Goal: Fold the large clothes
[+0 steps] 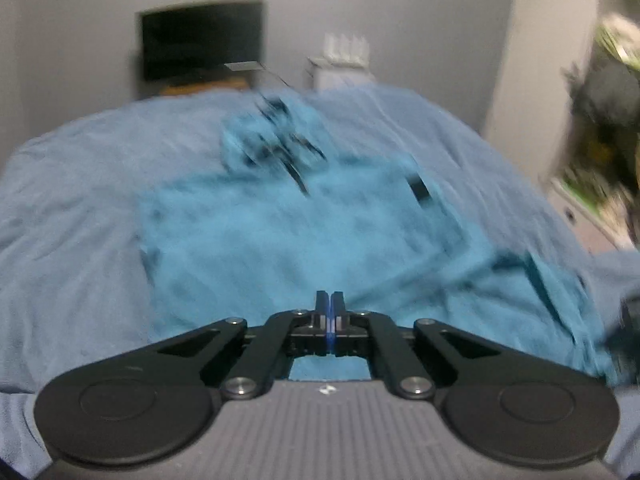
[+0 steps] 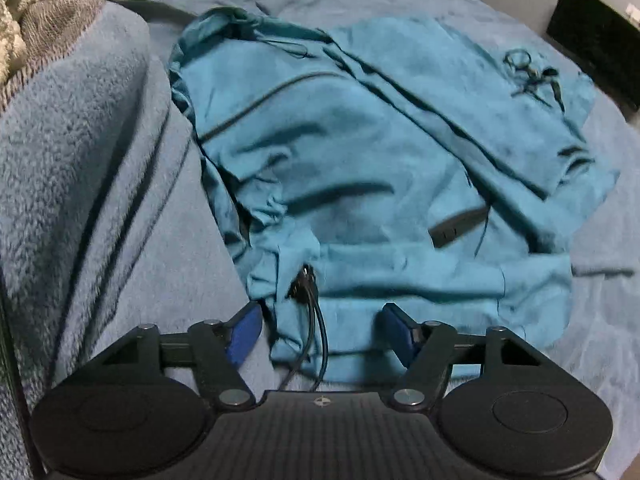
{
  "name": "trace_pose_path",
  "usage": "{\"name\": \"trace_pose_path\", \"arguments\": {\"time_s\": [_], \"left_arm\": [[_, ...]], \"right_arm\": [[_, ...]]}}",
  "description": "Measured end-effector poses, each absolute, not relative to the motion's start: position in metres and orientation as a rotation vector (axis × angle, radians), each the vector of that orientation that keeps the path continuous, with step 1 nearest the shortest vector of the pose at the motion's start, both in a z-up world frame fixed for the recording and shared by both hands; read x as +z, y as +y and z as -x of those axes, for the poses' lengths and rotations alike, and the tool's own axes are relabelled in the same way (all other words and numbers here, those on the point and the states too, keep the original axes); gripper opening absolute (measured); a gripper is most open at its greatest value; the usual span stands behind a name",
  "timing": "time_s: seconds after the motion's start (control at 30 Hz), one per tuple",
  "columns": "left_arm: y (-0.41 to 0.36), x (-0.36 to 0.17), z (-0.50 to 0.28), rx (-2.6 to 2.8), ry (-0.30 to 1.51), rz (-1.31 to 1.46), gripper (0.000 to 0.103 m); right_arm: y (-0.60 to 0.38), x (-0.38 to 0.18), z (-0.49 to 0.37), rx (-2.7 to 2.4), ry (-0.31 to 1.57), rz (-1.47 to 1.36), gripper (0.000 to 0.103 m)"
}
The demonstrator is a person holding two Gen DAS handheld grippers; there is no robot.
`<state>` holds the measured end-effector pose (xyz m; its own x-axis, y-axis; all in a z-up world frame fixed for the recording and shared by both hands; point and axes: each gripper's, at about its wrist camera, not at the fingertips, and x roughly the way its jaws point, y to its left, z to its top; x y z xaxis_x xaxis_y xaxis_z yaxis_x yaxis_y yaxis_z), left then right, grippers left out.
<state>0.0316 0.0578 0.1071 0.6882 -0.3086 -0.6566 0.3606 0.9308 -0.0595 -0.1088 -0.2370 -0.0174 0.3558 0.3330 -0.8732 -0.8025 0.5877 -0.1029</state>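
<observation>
A teal hooded jacket (image 2: 380, 160) lies spread and creased on a light blue blanket (image 2: 120, 208). It has dark trim, a dark pocket zip (image 2: 456, 226) and black drawstrings (image 2: 312, 312) at its near hem. My right gripper (image 2: 322, 328) is open, its blue pads either side of the near hem and drawstrings. In the left wrist view the jacket (image 1: 300, 232) is blurred. My left gripper (image 1: 330, 304) is shut just above the jacket; whether cloth is pinched between the pads does not show.
The blue blanket (image 1: 80, 200) covers the whole bed. A dark screen (image 1: 200, 44) stands against the far wall. A grey and cream fleece heap (image 2: 48, 20) lies at the bed's far left in the right wrist view. Cluttered shelves (image 1: 600, 128) stand on the right.
</observation>
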Motion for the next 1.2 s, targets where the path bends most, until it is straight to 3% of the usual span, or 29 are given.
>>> {"name": "trace_pose_path", "arguments": {"time_s": [0.07, 0.13, 0.2, 0.23, 0.47, 0.5, 0.53, 0.6, 0.77, 1.0, 1.07, 1.1, 1.13, 1.2], "left_arm": [[0.050, 0.099, -0.021, -0.394, 0.770, -0.111, 0.002], [0.049, 0.090, -0.010, -0.415, 0.823, -0.086, 0.017], [0.049, 0.080, 0.005, -0.418, 0.859, -0.074, 0.058], [0.048, 0.076, 0.013, -0.419, 0.864, -0.091, 0.062], [0.041, 0.052, 0.046, -0.340, 0.923, -0.304, 0.061], [0.041, 0.050, 0.049, -0.333, 0.918, -0.332, 0.041], [0.041, 0.049, 0.051, -0.324, 0.910, -0.359, 0.038], [0.048, 0.055, 0.052, -0.331, 0.879, -0.344, 0.020], [0.060, 0.080, 0.043, -0.318, 0.775, -0.262, 0.018], [0.077, 0.113, 0.001, -0.272, 0.671, -0.154, 0.017], [0.076, 0.120, -0.009, -0.276, 0.656, -0.159, 0.017], [0.076, 0.122, -0.014, -0.279, 0.651, -0.162, 0.017], [0.075, 0.124, -0.020, -0.283, 0.648, -0.165, 0.017], [0.074, 0.126, -0.032, -0.287, 0.644, -0.170, 0.017]], "right_arm": [[-0.240, -0.017, 0.113, 0.777, 0.947, 0.592, 0.062], [-0.241, -0.021, 0.118, 0.768, 0.929, 0.619, 0.052], [-0.240, -0.026, 0.118, 0.771, 0.924, 0.612, 0.041], [-0.238, -0.026, 0.122, 0.768, 0.912, 0.618, 0.037], [-0.240, -0.019, 0.131, 0.732, 0.836, 0.602, 0.023], [-0.241, -0.016, 0.130, 0.727, 0.826, 0.599, 0.021], [-0.242, -0.014, 0.131, 0.719, 0.812, 0.595, 0.020], [-0.245, -0.006, 0.135, 0.702, 0.775, 0.582, 0.016], [-0.255, 0.027, 0.123, 0.629, 0.640, 0.517, 0.003], [-0.266, 0.065, 0.073, 0.608, 0.584, 0.457, 0.004], [-0.273, 0.073, 0.070, 0.662, 0.582, 0.431, 0.010], [-0.276, 0.079, 0.071, 0.678, 0.573, 0.417, 0.023], [-0.281, 0.084, 0.074, 0.676, 0.564, 0.400, 0.044], [-0.296, 0.097, 0.076, 0.667, 0.545, 0.328, 0.061]]}}
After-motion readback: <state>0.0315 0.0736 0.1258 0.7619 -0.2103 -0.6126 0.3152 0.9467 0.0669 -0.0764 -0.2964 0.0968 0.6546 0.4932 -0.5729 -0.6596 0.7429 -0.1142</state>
